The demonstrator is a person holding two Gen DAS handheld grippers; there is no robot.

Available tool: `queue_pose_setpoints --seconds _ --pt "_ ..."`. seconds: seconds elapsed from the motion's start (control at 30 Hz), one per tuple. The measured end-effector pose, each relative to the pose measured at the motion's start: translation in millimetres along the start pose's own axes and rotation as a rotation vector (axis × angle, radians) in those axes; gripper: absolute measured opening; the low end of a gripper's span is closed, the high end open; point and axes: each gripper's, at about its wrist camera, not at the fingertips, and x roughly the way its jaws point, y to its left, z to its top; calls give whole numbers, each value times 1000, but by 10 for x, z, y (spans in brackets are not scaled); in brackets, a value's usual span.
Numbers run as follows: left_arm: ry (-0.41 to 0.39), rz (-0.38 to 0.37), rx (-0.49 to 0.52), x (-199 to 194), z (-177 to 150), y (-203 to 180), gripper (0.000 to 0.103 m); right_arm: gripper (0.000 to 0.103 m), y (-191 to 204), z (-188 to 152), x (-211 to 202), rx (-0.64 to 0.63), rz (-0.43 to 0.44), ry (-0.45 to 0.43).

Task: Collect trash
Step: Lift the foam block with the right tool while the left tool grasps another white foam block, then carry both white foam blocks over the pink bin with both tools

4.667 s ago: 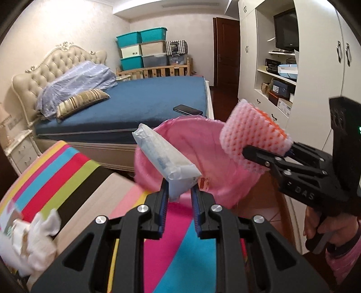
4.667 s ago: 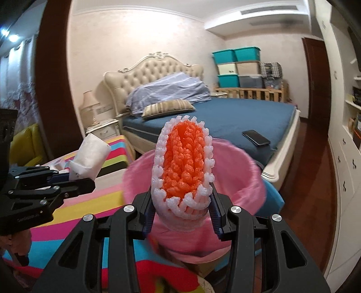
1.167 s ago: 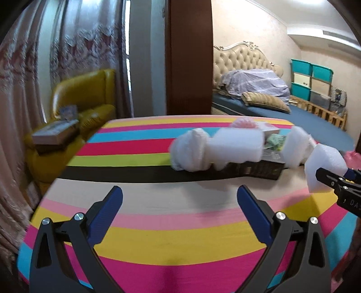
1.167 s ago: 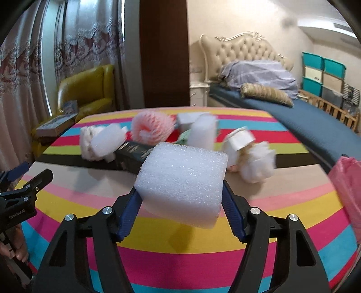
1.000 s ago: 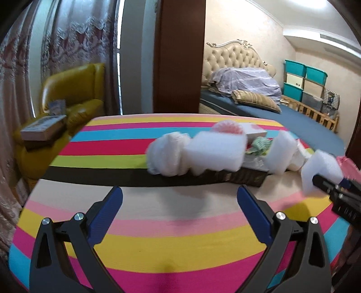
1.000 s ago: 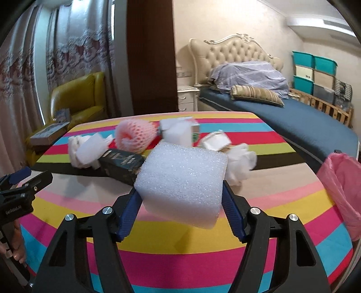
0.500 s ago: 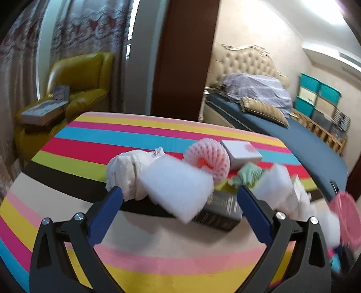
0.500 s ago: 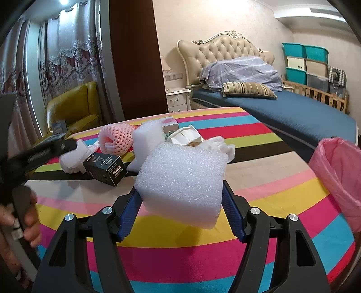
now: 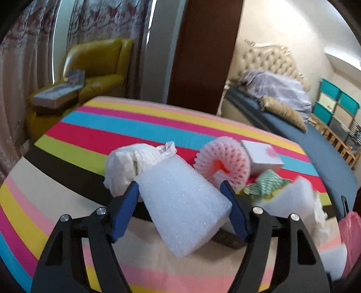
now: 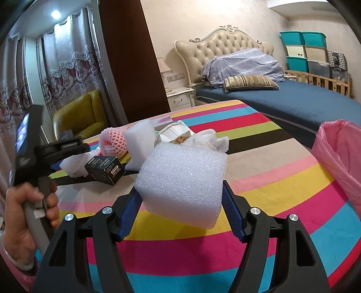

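A bedroom: at about two o'clock in the right wrist view stands a bed (image 10: pixel 304 99) with a blue cover and a tufted cream headboard (image 10: pixel 216 47), a striped cushion (image 10: pixel 250 82) and a pale blue quilt (image 10: pixel 243 63) lying at its head, with a white nightstand (image 10: pixel 180 99) and a small lamp (image 10: pixel 163 67) just beside it at twelve. At nine o'clock a yellow leather armchair (image 10: pixel 79 115) sits under lace-trimmed curtains (image 10: pixel 65 67), a dark brown wooden panel (image 10: pixel 126 58) rises at eleven, and a ceiling light (image 10: pixel 55 14) glows at ten. Teal and beige storage boxes (image 10: pixel 304 49) are stacked against the cream wall (image 10: pixel 171 20) at one o'clock, and the round surface (image 10: pixel 282 175) in front wears a cloth of bright stripes.
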Motion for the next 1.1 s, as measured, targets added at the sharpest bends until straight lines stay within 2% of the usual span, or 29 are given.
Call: queue_pose_setpoints --seconds 0.23,0.5,0.73,1.1 --pt "-27 -61 85 -388 -301 71 70 65 51 -56 -29 -14 12 8" --pt "-102 -72 190 -750 -554 63 70 65 87 -93 -102 -36 16 9" --pt "-155 -101 262 -980 -654 -27 70 65 123 -106 -184 -49 13 1" --pt "-196 -138 305 -1219 -736 -99 70 65 23 -76 -381 -47 -3 -38"
